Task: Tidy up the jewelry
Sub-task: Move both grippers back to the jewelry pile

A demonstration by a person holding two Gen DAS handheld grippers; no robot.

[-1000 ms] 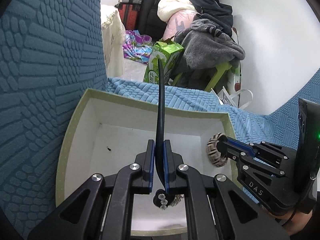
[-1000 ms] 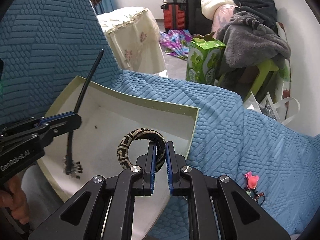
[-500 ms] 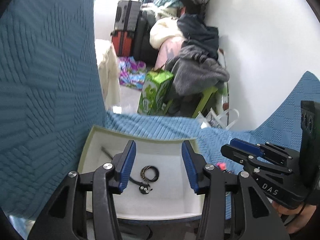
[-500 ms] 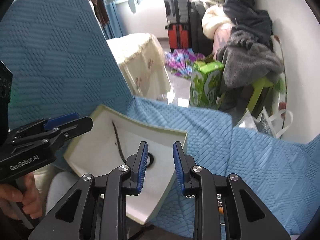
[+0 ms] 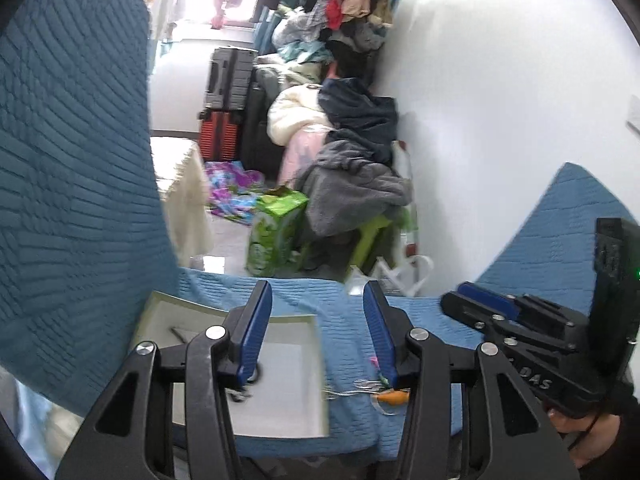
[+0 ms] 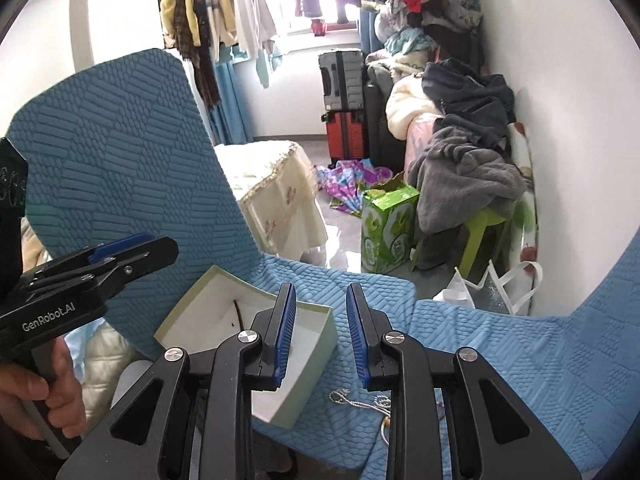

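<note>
Both empty grippers, left gripper (image 5: pixel 318 336) and right gripper (image 6: pixel 320 334), hover open-jawed above the box (image 6: pixel 316 344).

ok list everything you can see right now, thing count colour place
box: 1, pale green outside, white inside, on the blue cover, left of the loose jewelry
black strand: 1, inside the box
loose jewelry: small blurred cluster, silver chain plus pink and orange bits, on the cover right of the box
cover: 1, blue quilted, over the seat
carton: 1, green, on the floor
stool: 1, lime green, under grey clothes
suitcases: 2, grey over red, far wall
left gripper: jaws open, empty
right gripper: jaws open, empty
</note>
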